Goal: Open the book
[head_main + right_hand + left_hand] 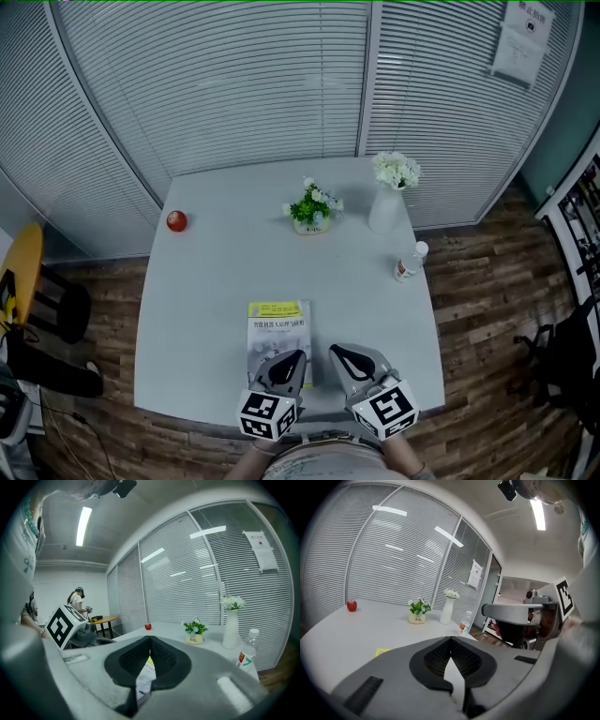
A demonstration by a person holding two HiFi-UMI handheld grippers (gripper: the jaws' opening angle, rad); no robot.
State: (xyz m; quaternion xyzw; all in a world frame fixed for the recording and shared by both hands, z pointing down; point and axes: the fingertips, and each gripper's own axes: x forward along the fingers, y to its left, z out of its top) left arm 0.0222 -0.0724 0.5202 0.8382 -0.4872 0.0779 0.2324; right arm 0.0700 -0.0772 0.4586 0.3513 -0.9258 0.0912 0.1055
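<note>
Pale grey table point(216, 281), slatted blinds point(216, 84) behind, wood-plank floor point(478, 281), ceiling strip light point(538, 513), paper notice point(520, 42) on the blinds.

Flower pot point(416, 618): "Life" in dark letters on its pale front.
Book point(278, 328): a line of dark Chinese characters under a yellow band on the cover, too small to read with certainty.
Notice sheet point(521, 39) on the blinds: printed lines under a dark header, illegible.
Bottle point(246, 653): red and green label, no word legible.

Pale table point(225, 272) with closed book point(277, 328), red apple point(176, 221), potted plant point(311, 208), flower vase point(386, 208), bottle point(410, 262)
</note>
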